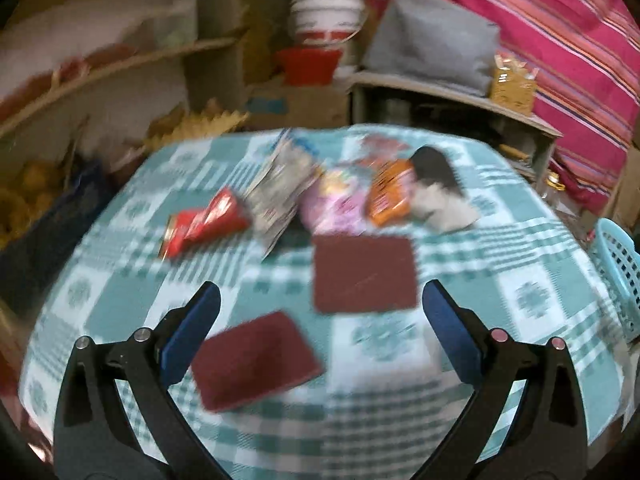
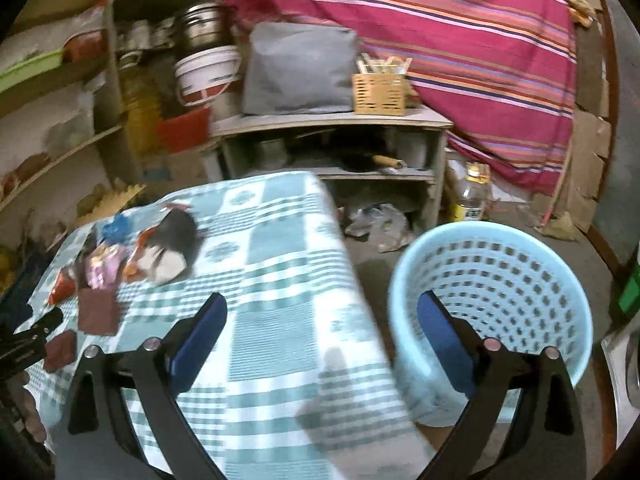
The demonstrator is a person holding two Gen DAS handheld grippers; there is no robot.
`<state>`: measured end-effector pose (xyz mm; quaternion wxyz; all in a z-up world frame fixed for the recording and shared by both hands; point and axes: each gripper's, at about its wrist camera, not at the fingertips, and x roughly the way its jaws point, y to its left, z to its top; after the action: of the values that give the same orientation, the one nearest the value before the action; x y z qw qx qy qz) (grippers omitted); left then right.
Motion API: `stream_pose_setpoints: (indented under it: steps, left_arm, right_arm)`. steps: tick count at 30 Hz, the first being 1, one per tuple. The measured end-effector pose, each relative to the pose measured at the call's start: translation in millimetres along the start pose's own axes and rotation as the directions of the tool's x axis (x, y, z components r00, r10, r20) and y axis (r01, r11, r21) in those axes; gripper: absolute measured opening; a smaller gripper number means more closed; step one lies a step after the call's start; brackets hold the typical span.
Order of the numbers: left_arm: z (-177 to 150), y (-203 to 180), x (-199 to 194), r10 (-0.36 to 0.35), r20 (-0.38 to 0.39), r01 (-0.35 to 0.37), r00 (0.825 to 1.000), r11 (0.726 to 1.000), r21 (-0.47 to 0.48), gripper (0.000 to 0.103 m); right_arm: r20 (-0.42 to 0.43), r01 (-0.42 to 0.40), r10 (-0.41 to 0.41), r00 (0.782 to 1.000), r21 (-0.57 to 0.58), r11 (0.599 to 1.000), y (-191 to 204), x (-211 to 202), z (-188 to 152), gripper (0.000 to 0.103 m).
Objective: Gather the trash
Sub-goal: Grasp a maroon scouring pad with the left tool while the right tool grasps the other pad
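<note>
1. My left gripper hangs over the checked tablecloth, jaws spread wide with nothing between them; my right gripper is likewise wide apart and empty, straddling the table's edge.
2. The left wrist view gives me the trash closest: red wrapper, silver packet, pink packet, orange packet, clustered mid-table, with two maroon pads nearer.
3. Only the right wrist view shows the whole blue basket, on the floor just beside the table; the other catches only its edge.
</note>
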<state>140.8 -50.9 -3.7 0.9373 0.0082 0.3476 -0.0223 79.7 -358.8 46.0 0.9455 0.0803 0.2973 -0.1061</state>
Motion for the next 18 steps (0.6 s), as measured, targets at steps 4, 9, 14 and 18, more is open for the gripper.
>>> stream_pose_setpoints:
  steps: [4, 9, 14, 18]
  left_arm:
    - [-13, 19, 13, 0.010, -0.065, -0.012, 0.998, 0.999, -0.034, 0.098]
    - [-22, 30, 26, 0.015, -0.133, -0.026, 0.991, 0.996, -0.081, 0.098]
    - [-23, 37, 33, 0.024, -0.164, -0.041, 0.986, 0.994, -0.099, 0.098]
    - [-23, 35, 39, 0.049, -0.191, -0.066, 0.980, 0.994, -0.085, 0.098]
  right_arm:
    - [-0.011, -0.024, 0.024, 1.000, -0.003, 1.000, 16, 5, -1, 0.094]
    - [-0.033, -0.039, 0.039, 0.999, -0.005, 0.999, 32, 12, -2, 0.094]
    - [-0.044, -0.054, 0.053, 0.998, -0.016, 0.998, 47, 17, -4, 0.094]
    - [-0.056, -0.065, 0.064, 0.996, -0.031, 0.997, 60, 21, -6, 0.094]
